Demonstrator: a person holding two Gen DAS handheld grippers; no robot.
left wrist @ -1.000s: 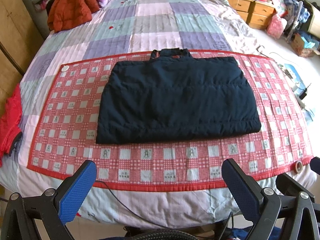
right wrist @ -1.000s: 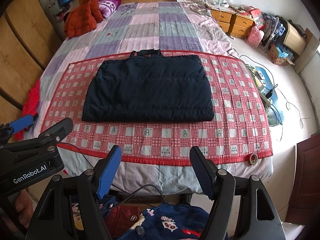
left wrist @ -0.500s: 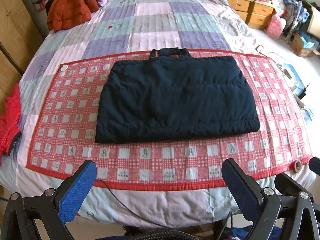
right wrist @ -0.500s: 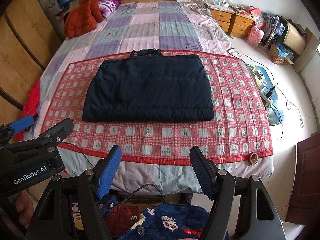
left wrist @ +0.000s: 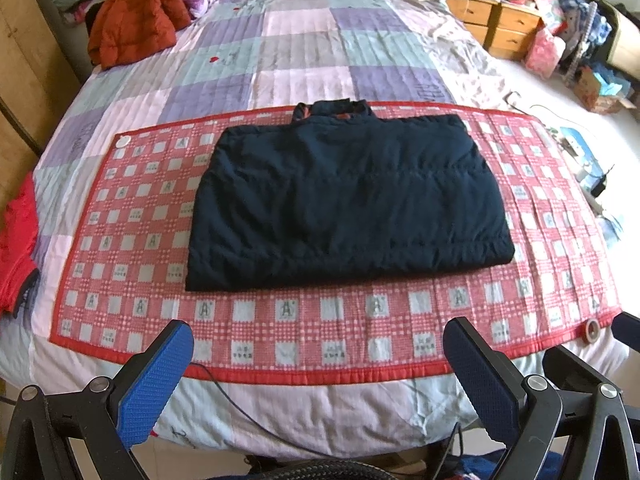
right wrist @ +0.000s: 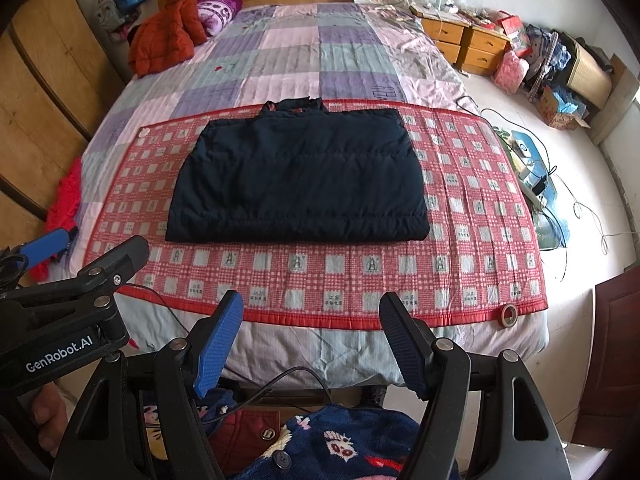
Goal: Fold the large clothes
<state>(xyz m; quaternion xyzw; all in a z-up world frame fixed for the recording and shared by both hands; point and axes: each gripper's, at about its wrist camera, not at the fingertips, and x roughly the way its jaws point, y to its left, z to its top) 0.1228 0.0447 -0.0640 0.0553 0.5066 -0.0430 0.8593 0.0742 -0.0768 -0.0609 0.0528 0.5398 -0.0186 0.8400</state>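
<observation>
A dark navy padded jacket (left wrist: 344, 204) lies folded into a flat rectangle on a red checked mat (left wrist: 280, 312) across the bed, collar at the far side. It also shows in the right wrist view (right wrist: 296, 184) on the mat (right wrist: 360, 272). My left gripper (left wrist: 316, 336) is open and empty, held back over the bed's near edge. My right gripper (right wrist: 310, 304) is open and empty, also short of the mat. The left gripper's body (right wrist: 72, 300) shows at the left of the right wrist view.
An orange jacket (right wrist: 164, 36) and purple pillow (right wrist: 218, 8) lie at the bed's head. Red clothing (left wrist: 16, 248) hangs at the left edge. A tape roll (right wrist: 509, 314) sits on the mat's near right corner. Wooden drawers (right wrist: 464, 40) and floor clutter are right.
Both grippers have barely shifted; the view has crept slightly. The jacket has not moved.
</observation>
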